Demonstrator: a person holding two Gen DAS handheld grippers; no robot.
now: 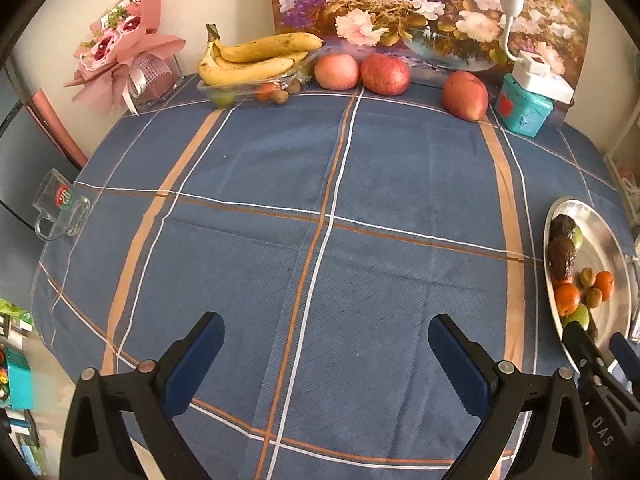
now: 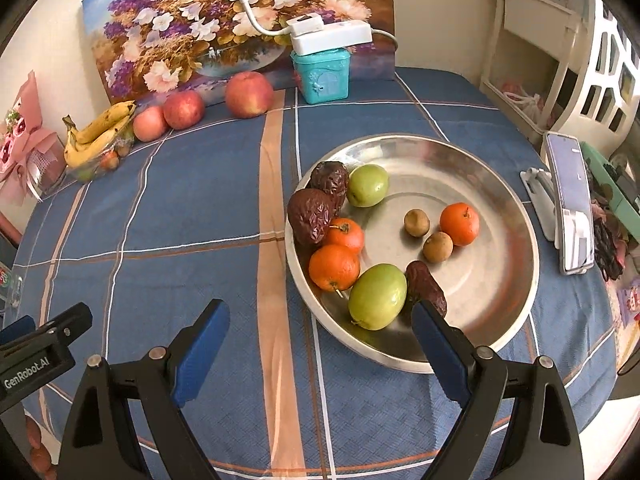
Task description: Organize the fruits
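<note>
Right now we hold both claws wide and empty above the blue plaid tablecloth [image 1: 360,184]. Our left gripper [image 1: 326,356] hangs over bare cloth at the lower centre of its view, its blue pads spread well apart. Our right gripper [image 2: 320,340] sits at the lower centre of its own view, also spread wide, with its right pad over the near rim of the steel plate [image 2: 516,216] and just beside a green fruit [image 2: 377,296] and a dark date [image 2: 426,288]. On that plate we also see three small oranges [image 2: 334,267], a second green fruit [image 2: 367,185], two wrinkled brown fruits [image 2: 310,216] and two small brown round ones [image 2: 417,222]. Along the top of the left view lie a bunch of bananas [image 1: 256,58] on a clear tray [image 1: 224,90] and three red apples [image 1: 385,73], in front of a flower painting [image 1: 420,8]. A teal tin [image 1: 522,110] stands at upper right there.
</note>
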